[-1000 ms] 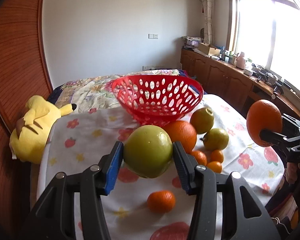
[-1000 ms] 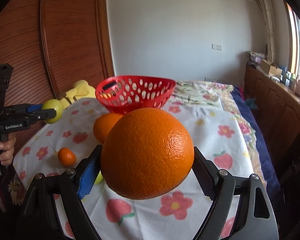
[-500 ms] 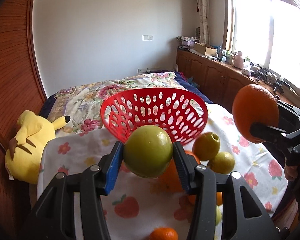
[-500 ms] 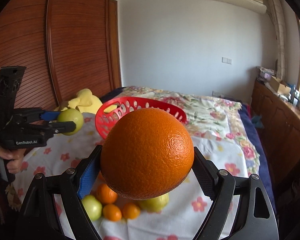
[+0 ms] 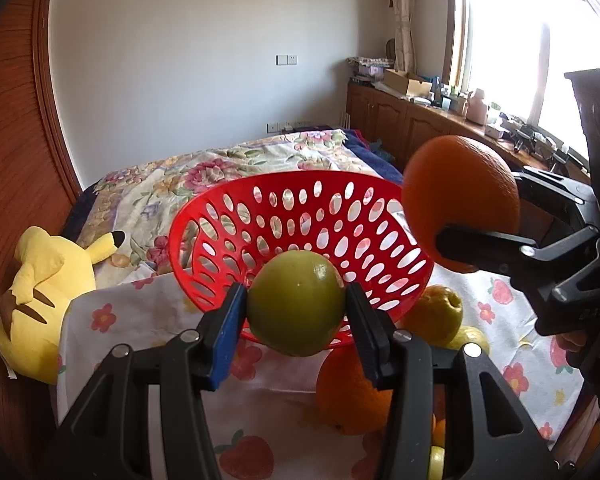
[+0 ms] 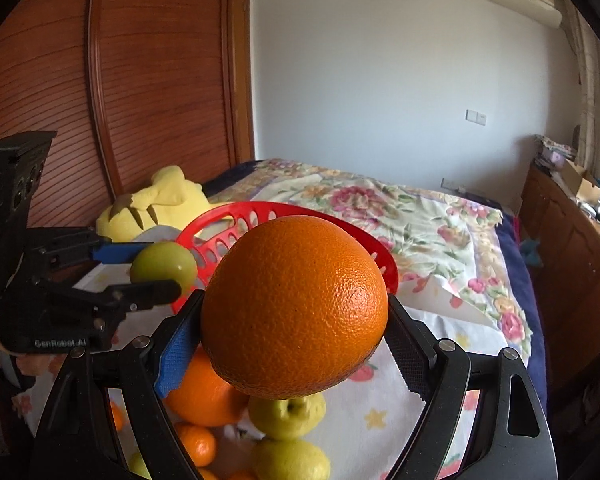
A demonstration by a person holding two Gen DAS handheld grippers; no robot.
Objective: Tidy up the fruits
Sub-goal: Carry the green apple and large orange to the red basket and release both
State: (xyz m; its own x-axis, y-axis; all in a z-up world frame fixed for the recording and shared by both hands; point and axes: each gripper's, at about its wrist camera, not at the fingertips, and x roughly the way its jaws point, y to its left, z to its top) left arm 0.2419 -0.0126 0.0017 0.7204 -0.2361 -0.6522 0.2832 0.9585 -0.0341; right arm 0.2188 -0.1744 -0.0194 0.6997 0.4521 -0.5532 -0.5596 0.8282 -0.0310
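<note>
My left gripper is shut on a green apple and holds it in the air at the near rim of the red perforated basket. My right gripper is shut on a large orange and holds it above the basket's right rim. In the left wrist view that orange hangs at the right. In the right wrist view the apple hangs at the left. The basket looks empty inside.
On the flowered cloth below lie another orange, yellow-green fruits and small tangerines. A yellow plush toy lies left of the basket. A wooden wardrobe stands at the left, a cabinet at the right.
Both grippers have risen and moved forward with their fruit. The basket is now close under them and the loose fruits have dropped below the fingers.
</note>
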